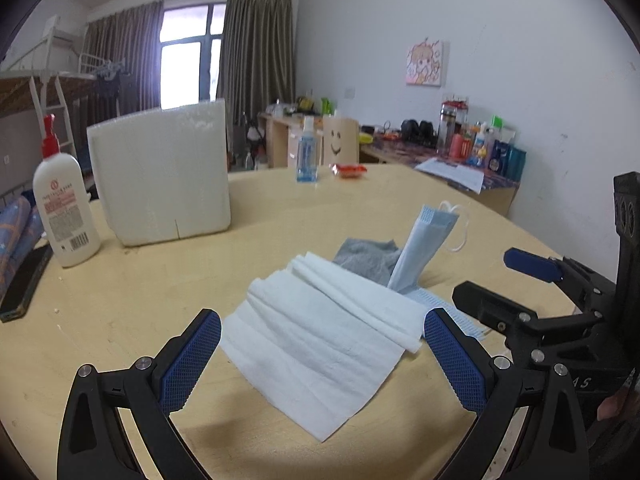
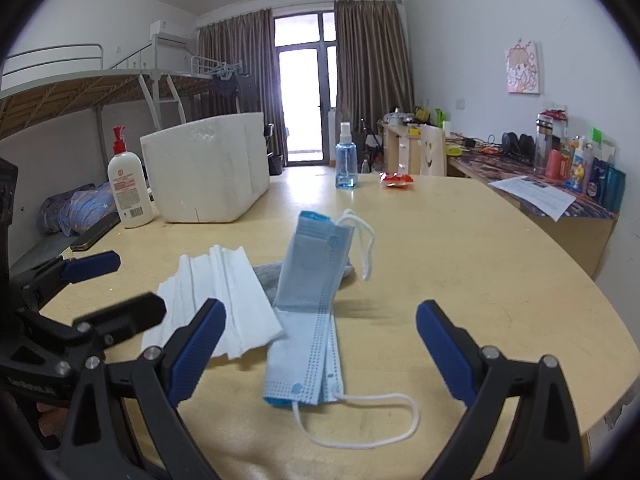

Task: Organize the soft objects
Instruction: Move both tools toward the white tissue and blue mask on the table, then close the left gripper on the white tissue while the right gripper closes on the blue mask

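While both grippers gape empty — right (image 2: 320,340) | left (image 1: 322,352) | only right view shows mask (image 2: 310,320) loop.

Pale blue mask (image 2: 310,312), white cloth (image 1: 320,344)

Mostly hidden beyond the left jaws: grey cloth (image 1: 366,258) under the white tissue (image 1: 320,340) and blue mask (image 1: 420,248). Lotion bottle (image 1: 66,208) print illegible.

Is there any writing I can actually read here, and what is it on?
"A S": white letters on the right tool's black body; the rest is cut off.
White lotion bottle with red pump: pink label and barcode, too blurred.
White printed sheet: too small.
Left tool's embossed lettering: unreadable.
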